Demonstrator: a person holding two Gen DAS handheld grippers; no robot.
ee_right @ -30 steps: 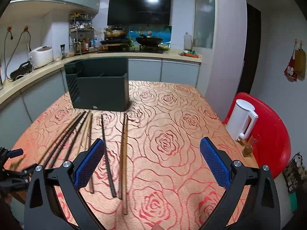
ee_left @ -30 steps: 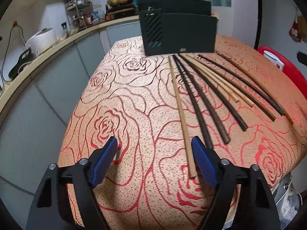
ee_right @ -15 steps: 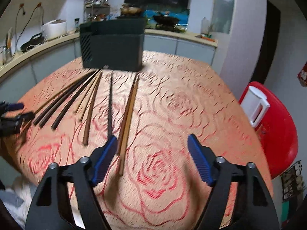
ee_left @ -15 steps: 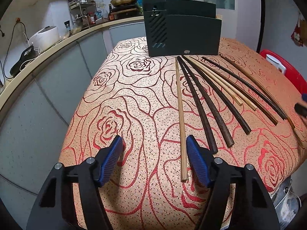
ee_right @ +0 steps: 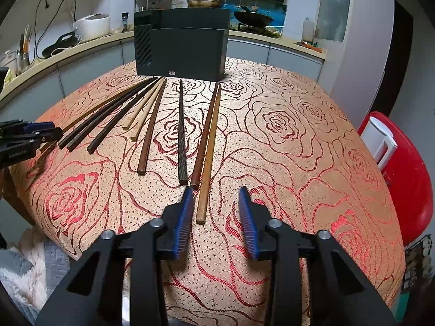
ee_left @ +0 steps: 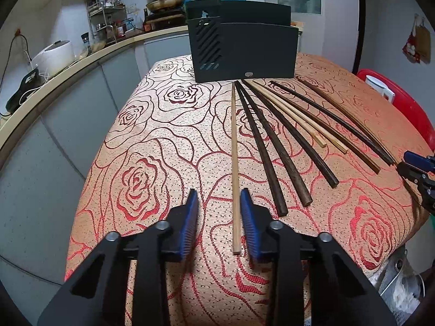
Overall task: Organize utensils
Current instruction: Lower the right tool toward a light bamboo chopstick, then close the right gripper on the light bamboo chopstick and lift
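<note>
Both the left gripper (ee_left: 218,224) and right gripper (ee_right: 216,221) are closing, each around a thin, stiff, light wooden chopstick (ee_left: 235,163) (ee_right: 208,160); neither is pinched yet; grasp near the blunt ends.

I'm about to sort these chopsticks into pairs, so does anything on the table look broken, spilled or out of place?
Nothing looks broken or spilled. The chopsticks lie loose, fanned out on the rose tablecloth before the dark utensil holder, unpaired. Two pale chopsticks look shorter than the others.
</note>
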